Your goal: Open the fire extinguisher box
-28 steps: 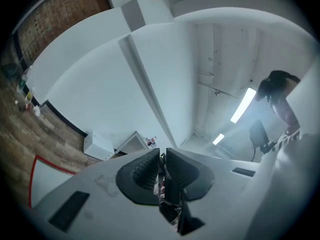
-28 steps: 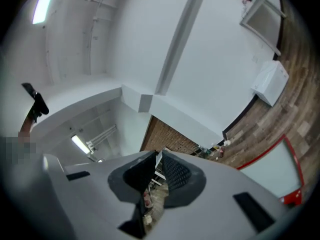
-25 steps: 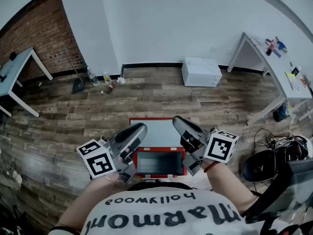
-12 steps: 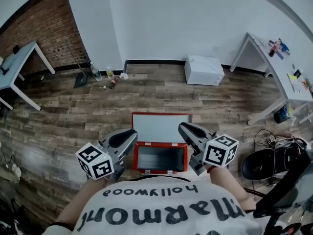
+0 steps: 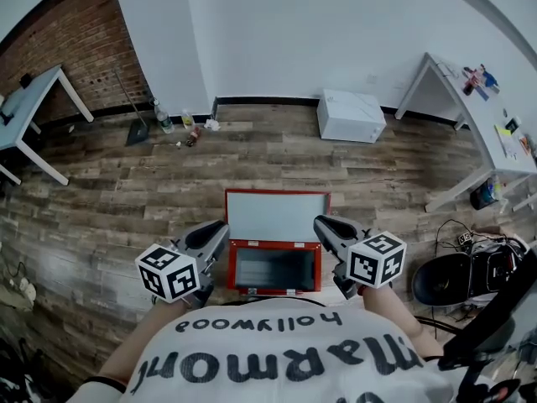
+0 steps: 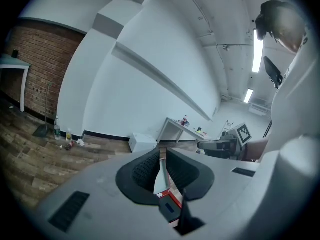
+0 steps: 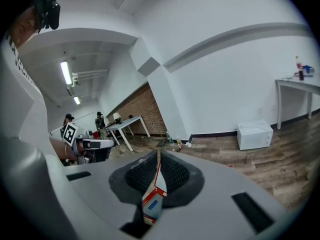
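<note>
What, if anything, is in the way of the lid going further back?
Nothing visible. The lid of the fire extinguisher box is already swung open, and the floor behind it is bare as far as the white box by the wall.

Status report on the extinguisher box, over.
Left gripper shut on lid edge; right gripper just closing tighter on opposite edge. Box open. Nothing obstructing.

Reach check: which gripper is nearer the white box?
Right. Right gripper is below the white box, jaws just closing on nothing; left gripper is farther left, past the red box.
</note>
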